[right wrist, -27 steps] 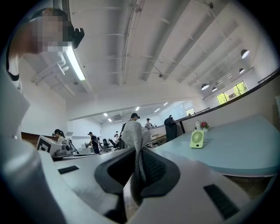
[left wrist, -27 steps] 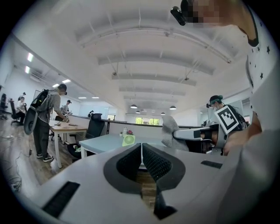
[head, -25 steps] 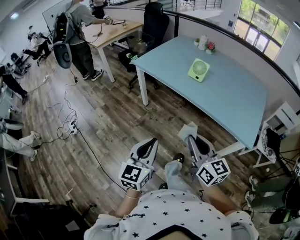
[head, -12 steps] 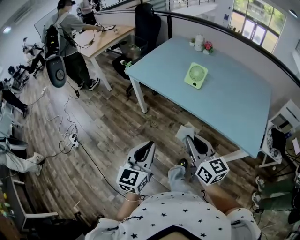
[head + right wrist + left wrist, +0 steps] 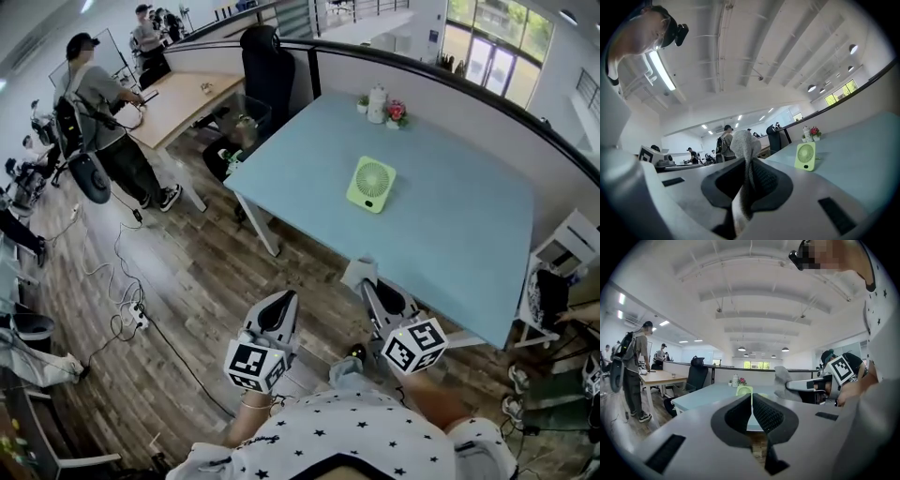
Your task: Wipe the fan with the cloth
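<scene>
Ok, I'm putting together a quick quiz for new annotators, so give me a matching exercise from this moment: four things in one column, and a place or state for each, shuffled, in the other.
Things:
1. fan
2. cloth
3. left gripper
4. black office chair

Places or states:
A. clamped in the right gripper
B. upright on the light blue table
C. shut, nothing in it
D. on the floor beyond that table's far corner

Pairs: 1-B, 2-A, 3-C, 4-D.
</scene>
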Demonstrator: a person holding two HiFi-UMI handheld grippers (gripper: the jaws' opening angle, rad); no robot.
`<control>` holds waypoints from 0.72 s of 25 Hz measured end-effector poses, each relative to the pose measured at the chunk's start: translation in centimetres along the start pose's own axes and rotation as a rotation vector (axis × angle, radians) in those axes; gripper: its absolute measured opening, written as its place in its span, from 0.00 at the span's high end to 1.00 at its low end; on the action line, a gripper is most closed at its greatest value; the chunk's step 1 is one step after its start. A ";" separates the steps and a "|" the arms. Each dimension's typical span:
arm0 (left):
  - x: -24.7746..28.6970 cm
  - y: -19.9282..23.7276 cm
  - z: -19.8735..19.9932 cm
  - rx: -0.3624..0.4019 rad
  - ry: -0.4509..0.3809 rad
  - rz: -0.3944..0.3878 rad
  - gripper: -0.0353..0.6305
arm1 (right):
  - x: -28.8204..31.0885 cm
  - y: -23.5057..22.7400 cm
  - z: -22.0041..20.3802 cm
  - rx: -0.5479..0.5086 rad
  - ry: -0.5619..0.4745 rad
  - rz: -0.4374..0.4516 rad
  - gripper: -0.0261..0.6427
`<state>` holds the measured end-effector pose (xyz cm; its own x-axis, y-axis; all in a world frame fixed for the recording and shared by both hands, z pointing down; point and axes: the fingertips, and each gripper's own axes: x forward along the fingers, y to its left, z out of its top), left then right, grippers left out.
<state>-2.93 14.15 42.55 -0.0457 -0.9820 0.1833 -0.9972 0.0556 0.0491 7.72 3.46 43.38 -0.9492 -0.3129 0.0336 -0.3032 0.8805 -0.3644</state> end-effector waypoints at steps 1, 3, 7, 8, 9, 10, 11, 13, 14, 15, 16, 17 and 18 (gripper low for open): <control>1.1 0.3 0.2 0.001 -0.001 -0.001 0.90 | 0.6 -0.8 0.4 -0.001 -0.006 0.000 0.92; 3.0 0.8 0.4 0.000 0.000 -0.004 0.90 | 1.7 -2.2 1.0 -0.003 -0.009 0.002 0.92; 6.5 0.9 1.1 -0.002 -0.003 -0.020 0.90 | 3.0 -4.9 2.0 -0.001 -0.010 -0.002 0.92; 7.3 1.0 1.2 0.001 -0.005 -0.023 0.90 | 3.2 -5.5 2.2 -0.001 -0.014 -0.005 0.92; 8.0 1.0 1.3 0.003 -0.007 -0.026 0.90 | 3.5 -6.1 2.4 0.000 -0.018 -0.008 0.92; 8.7 1.0 1.4 0.003 -0.009 -0.028 0.90 | 3.6 -6.6 2.5 0.002 -0.021 -0.012 0.92; 9.2 0.9 1.4 0.002 -0.009 -0.032 0.90 | 3.7 -7.1 2.6 0.007 -0.022 -0.016 0.92; 10.4 0.7 1.4 0.005 0.000 -0.045 0.90 | 3.9 -7.9 2.6 0.024 -0.027 -0.027 0.92; 10.9 0.6 1.3 0.009 0.008 -0.053 0.90 | 3.9 -8.2 2.7 0.032 -0.031 -0.031 0.92; 11.5 0.5 1.2 0.013 0.016 -0.061 0.90 | 3.9 -8.5 2.7 0.038 -0.035 -0.036 0.92; 12.0 0.4 1.2 0.015 0.022 -0.069 0.90 | 3.9 -8.7 2.8 0.042 -0.040 -0.042 0.92; 12.6 0.3 1.3 0.016 0.024 -0.079 0.90 | 3.9 -9.0 2.9 0.046 -0.045 -0.048 0.92; 13.2 0.2 1.4 0.018 0.023 -0.092 0.90 | 3.9 -9.4 3.0 0.048 -0.049 -0.055 0.92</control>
<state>-3.79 0.93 43.60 0.0470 -0.9784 0.2015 -0.9981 -0.0378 0.0493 7.14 -7.08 44.17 -0.9254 -0.3789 0.0094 -0.3496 0.8435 -0.4078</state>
